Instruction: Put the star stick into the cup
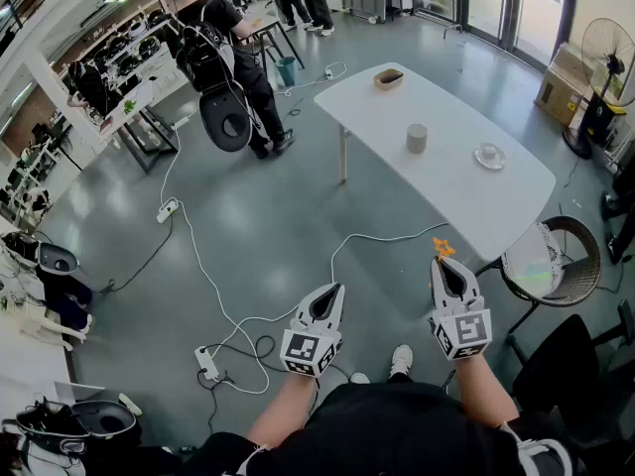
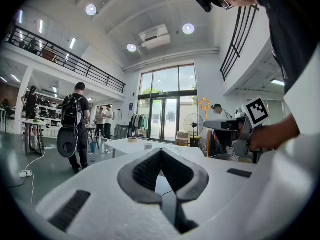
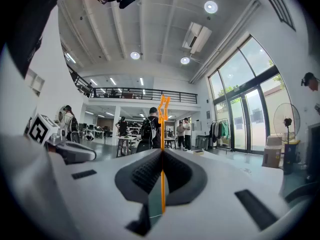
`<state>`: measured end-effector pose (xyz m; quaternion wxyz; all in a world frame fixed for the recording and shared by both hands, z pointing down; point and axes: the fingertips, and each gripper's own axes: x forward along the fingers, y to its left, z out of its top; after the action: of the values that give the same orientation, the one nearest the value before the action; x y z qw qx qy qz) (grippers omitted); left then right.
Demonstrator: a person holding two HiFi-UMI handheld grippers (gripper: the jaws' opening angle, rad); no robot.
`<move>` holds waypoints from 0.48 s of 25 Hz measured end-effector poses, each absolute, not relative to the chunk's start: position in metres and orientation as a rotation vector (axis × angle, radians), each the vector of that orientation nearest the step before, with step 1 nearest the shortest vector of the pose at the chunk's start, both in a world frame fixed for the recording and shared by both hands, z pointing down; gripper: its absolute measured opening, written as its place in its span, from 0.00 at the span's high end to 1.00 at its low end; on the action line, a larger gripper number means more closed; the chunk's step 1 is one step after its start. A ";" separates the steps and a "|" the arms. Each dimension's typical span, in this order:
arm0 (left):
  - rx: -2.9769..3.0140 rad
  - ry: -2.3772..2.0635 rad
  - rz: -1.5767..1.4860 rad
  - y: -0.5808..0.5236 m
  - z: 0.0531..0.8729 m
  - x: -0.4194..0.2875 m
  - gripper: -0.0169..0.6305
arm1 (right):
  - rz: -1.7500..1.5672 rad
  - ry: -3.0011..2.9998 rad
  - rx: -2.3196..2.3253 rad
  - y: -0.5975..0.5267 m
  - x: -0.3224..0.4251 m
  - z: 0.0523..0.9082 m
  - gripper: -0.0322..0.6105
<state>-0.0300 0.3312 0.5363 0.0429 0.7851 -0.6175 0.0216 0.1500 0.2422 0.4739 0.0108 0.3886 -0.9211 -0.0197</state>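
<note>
A thin orange star stick (image 1: 443, 248) stands up from my right gripper (image 1: 443, 263), which is shut on its shaft; the star (image 3: 163, 106) shows above the jaws in the right gripper view. Ahead, a grey cup (image 1: 417, 138) stands upright on the white table (image 1: 516, 201), well beyond both grippers. My left gripper (image 1: 337, 289) is held level beside the right one over the floor, shut with nothing in it (image 2: 161, 152). In the left gripper view the star stick (image 2: 205, 104) and the cup (image 2: 148, 146) show small and far.
On the table sit a white dish (image 1: 489, 156) and a small brown basket (image 1: 388, 78). A round wicker chair (image 1: 575, 256) stands right of me. Cables and a power strip (image 1: 206, 363) lie on the floor. A person with a backpack (image 1: 223, 58) stands far left.
</note>
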 end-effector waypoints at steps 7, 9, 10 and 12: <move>2.404 -1.887 0.082 0.313 0.539 -0.017 0.96 | -0.067 -2.878 1.208 0.225 0.159 0.476 0.94; 2.397 -1.887 0.091 0.309 0.539 -0.017 0.96 | -0.061 -2.879 1.203 0.221 0.158 0.476 0.94; 2.392 -1.888 0.096 0.307 0.540 -0.017 0.96 | -0.057 -2.881 1.199 0.219 0.157 0.475 0.94; 2.380 -1.894 0.103 0.302 0.542 -0.018 0.96 | -0.047 -2.891 1.180 0.213 0.156 0.476 0.94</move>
<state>-0.0184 0.3017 0.5415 0.0493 0.7811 -0.6215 0.0339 0.1559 0.2129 0.4757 0.0094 0.3780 -0.9256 -0.0149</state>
